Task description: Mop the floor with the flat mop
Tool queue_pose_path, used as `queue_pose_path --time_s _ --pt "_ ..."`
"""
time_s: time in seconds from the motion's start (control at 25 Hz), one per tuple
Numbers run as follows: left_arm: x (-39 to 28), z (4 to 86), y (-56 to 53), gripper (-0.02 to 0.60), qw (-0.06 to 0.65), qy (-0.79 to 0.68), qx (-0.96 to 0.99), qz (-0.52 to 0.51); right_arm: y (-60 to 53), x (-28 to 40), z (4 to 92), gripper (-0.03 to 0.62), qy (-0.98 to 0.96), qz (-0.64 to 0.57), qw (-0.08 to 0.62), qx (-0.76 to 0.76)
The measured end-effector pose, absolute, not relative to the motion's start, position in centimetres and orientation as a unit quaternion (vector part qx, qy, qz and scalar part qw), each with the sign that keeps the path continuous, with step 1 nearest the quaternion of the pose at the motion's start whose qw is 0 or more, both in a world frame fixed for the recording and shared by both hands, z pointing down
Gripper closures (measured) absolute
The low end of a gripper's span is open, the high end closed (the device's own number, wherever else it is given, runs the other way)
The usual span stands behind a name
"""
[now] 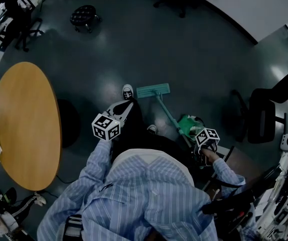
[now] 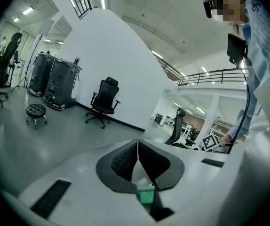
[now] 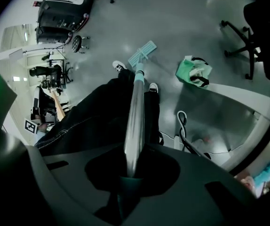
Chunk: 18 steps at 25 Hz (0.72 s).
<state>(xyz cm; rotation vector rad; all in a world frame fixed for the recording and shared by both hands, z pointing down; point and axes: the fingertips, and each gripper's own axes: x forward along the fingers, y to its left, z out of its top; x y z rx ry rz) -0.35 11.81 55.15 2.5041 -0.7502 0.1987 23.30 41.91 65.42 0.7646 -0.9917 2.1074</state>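
Teal head of the flat mop (image 1: 153,90) lay flat on the grey floor (image 1: 194,59), just beside the person's fwd shoe (image 1: 127,91). Its handle (image 1: 170,115) ran back & up to the right gripper (image 1: 205,140), low at the person's right side. In the right gripper view the metal shaft came straight out from between the jaws, which were clamped on it, w/ the mop head far off at the other end, past the dark trouser legs. Left gripper (image 1: 127,106) was out in front of the person, over the trouser leg & apart from the mop. The left gripper view showed its ribbed pads (image 2: 123,161) pressed together at the tips w/ nothing between them, aimed across the room toward a black office chair (image 2: 104,100) by a white wall. Green bag (image 1: 188,123) sat on the floor just beside the handle, near the right gripper. Round wooden table (image 1: 26,124) stood at the person's left. Black stool (image 1: 84,16) stood well apart, farther out on the floor.
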Motion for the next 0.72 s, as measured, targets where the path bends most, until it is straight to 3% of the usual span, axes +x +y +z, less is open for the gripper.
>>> queue_pose_path --time_s 0.72 --pt "-0.9 55.8 5.6 0.572 0.268 -0.283 0.916 0.093 32.0 22.2 66.1 0.539 -0.393 0.807 0.336 0.284"
